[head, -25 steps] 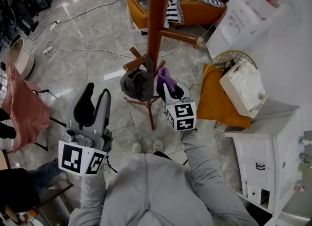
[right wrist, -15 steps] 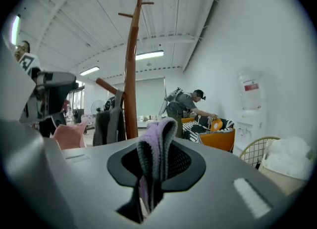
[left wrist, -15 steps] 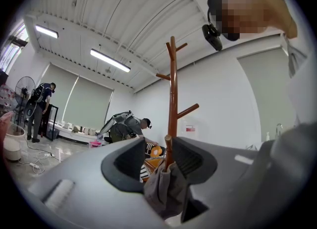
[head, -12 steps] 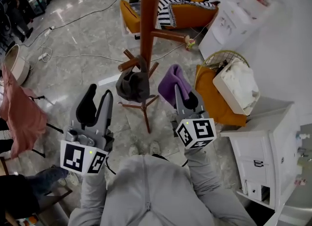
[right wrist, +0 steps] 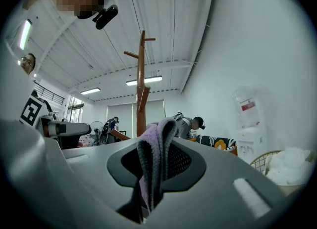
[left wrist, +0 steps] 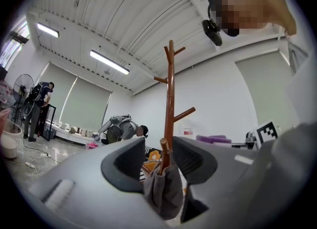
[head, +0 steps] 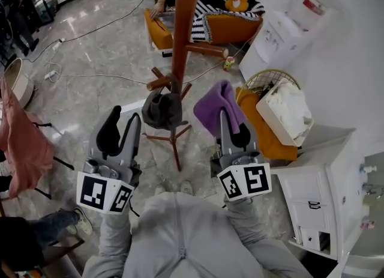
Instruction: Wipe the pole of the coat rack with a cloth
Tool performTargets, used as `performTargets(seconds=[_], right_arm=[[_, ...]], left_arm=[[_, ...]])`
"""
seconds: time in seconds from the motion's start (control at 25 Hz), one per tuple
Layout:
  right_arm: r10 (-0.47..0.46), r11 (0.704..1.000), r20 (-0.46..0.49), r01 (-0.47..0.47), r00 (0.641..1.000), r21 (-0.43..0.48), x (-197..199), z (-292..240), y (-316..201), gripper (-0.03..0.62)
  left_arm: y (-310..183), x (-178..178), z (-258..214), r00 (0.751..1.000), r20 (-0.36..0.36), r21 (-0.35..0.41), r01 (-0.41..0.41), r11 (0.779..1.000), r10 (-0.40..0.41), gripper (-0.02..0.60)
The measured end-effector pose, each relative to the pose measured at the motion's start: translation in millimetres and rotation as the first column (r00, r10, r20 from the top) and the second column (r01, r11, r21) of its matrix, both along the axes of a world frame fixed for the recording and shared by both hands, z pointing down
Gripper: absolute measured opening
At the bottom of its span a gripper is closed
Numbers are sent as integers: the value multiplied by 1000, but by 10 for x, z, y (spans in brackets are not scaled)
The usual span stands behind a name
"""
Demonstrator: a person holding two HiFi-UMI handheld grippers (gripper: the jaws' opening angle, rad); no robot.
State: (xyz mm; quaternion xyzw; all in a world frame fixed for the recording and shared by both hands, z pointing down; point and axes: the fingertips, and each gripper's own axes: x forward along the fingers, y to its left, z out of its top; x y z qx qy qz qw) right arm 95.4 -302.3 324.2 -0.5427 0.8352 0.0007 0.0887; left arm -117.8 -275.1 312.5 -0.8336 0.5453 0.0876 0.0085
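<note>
The brown wooden coat rack pole (head: 182, 24) rises at top centre, with a grey cloth item (head: 161, 110) hanging on a low peg. My right gripper (head: 231, 124) is shut on a purple cloth (head: 219, 106), held to the right of the pole and apart from it. In the right gripper view the purple cloth (right wrist: 155, 160) is pinched between the jaws, with the pole (right wrist: 141, 89) behind it. My left gripper (head: 117, 131) is open and holds nothing, left of the pole. In the left gripper view the pole (left wrist: 170, 99) and grey item (left wrist: 163, 193) show beyond the spread jaws.
A white cabinet (head: 327, 175) stands at the right, with a wicker basket (head: 264, 78) of white stuff and an orange cushion (head: 267, 135) beside it. Behind the rack are an orange armchair (head: 225, 21) and a water dispenser (head: 282, 27). Pink fabric (head: 21, 145) hangs at the left.
My right gripper has drawn back from the rack's lower part toward the right and nearer me, carrying the purple cloth. The left gripper has hardly moved.
</note>
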Motion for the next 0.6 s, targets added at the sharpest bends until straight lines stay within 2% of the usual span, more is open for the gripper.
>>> performTargets(seconds=[0.6], right_arm=[[25, 999, -14, -25, 1000, 40, -14, -134, 30, 51]], left_arm=[[3, -77, -115, 1000, -7, 42, 1, 999, 0, 178]])
